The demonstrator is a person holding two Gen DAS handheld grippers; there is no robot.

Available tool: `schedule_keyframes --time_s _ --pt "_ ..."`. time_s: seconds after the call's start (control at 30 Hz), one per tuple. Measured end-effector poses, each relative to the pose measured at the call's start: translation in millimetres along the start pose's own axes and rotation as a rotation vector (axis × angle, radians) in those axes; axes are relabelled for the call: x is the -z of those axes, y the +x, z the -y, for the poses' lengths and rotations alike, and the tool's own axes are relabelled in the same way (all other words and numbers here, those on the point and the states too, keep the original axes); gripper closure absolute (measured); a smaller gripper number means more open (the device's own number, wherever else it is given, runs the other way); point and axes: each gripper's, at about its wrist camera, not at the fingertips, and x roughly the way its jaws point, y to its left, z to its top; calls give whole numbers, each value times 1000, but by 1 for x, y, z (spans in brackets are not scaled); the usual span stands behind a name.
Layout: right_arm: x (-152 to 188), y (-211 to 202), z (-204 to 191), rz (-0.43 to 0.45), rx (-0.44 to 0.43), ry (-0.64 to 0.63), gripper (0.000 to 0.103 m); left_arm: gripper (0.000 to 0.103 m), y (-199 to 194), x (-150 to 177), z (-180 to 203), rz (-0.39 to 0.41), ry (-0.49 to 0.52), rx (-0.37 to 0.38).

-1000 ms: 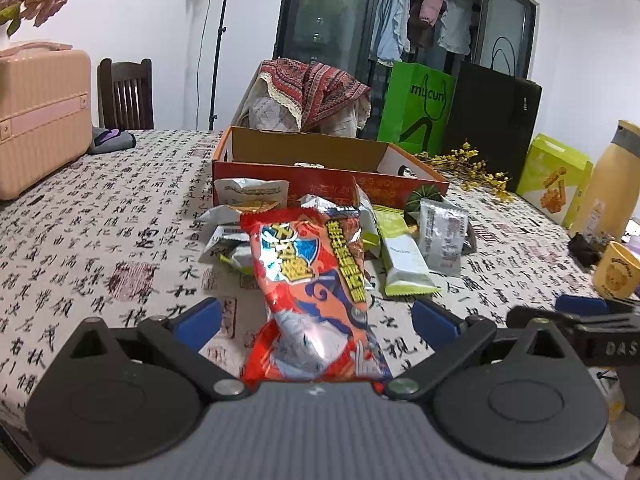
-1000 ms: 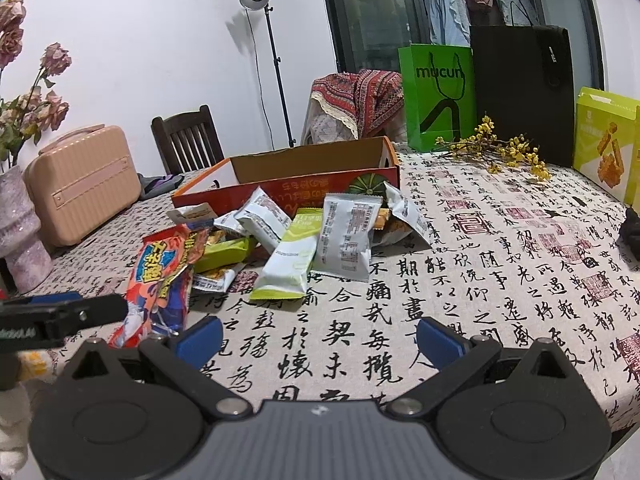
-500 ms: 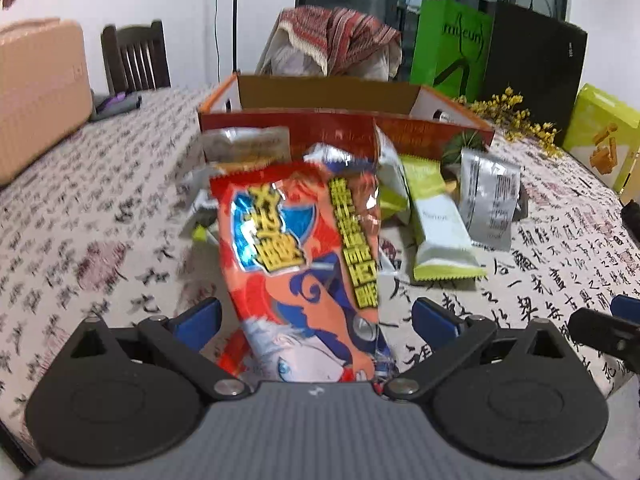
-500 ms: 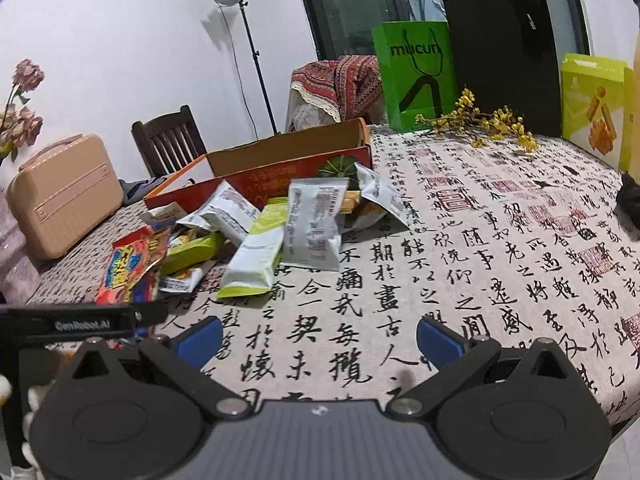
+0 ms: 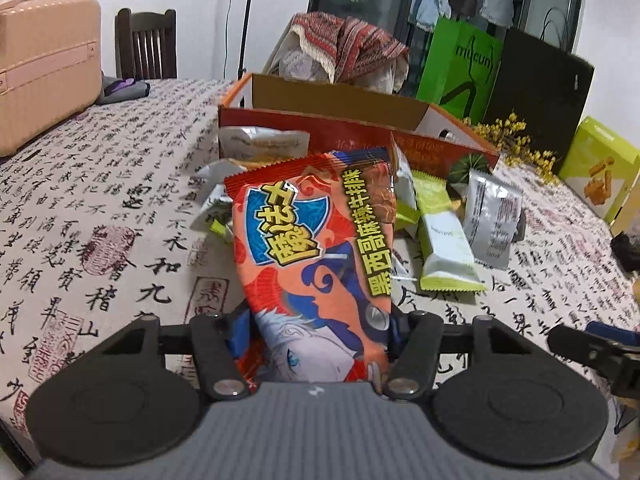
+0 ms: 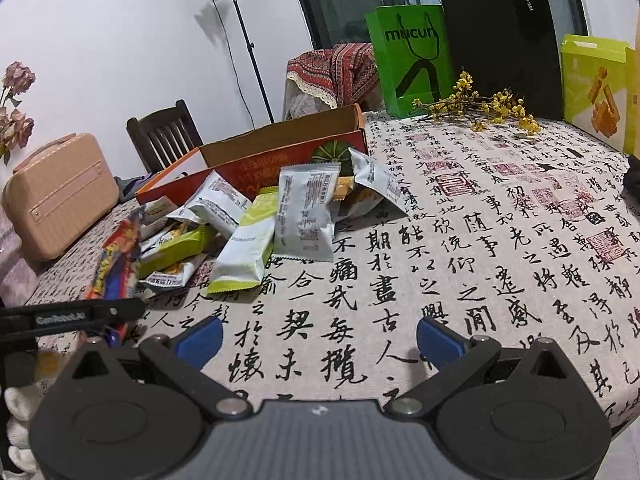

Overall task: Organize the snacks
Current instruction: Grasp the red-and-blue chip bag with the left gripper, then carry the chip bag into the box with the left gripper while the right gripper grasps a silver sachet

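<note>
Between the left gripper [image 5: 316,334], whose jaws have just closed onto it, sits one red snack bag [image 5: 316,256]; ahead, the cardboard box [image 5: 340,100] looks empty, other packets [image 6: 304,208] unsorted, right gripper [image 6: 318,338] wide, empty.

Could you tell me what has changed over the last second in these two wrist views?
The left gripper has just been closing and now clamps the near end of the red snack bag, which lay between wide-open jaws before. The right gripper stays open over the tablecloth. The other packets and the orange box have not moved.
</note>
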Motion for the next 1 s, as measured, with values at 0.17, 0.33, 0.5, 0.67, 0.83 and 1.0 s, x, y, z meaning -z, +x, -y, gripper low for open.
schedule_keyframes --time_s 0.17,0.33,0.5,0.67,0.83,1.0 --pt "-1 3 -4 -6 0 -6 0 43 -10 -3 -5 38 -3 9" --pt "-4 9 -9 -12 5 -14 0 43 -20 -8 -10 81 -1 24" --pt "-10 15 -16 -8 14 -22 0 43 -26 -17 -17 132 -3 23" --pt "-20 22 -22 20 23 -28 0 43 -27 -24 -25 155 -10 29" --pt "-31 37 -29 40 72 -62 5 43 -22 -28 -34 159 -26 34" --pt "-51 58 -34 76 133 -92 13 43 -17 -33 -41 162 -36 38"
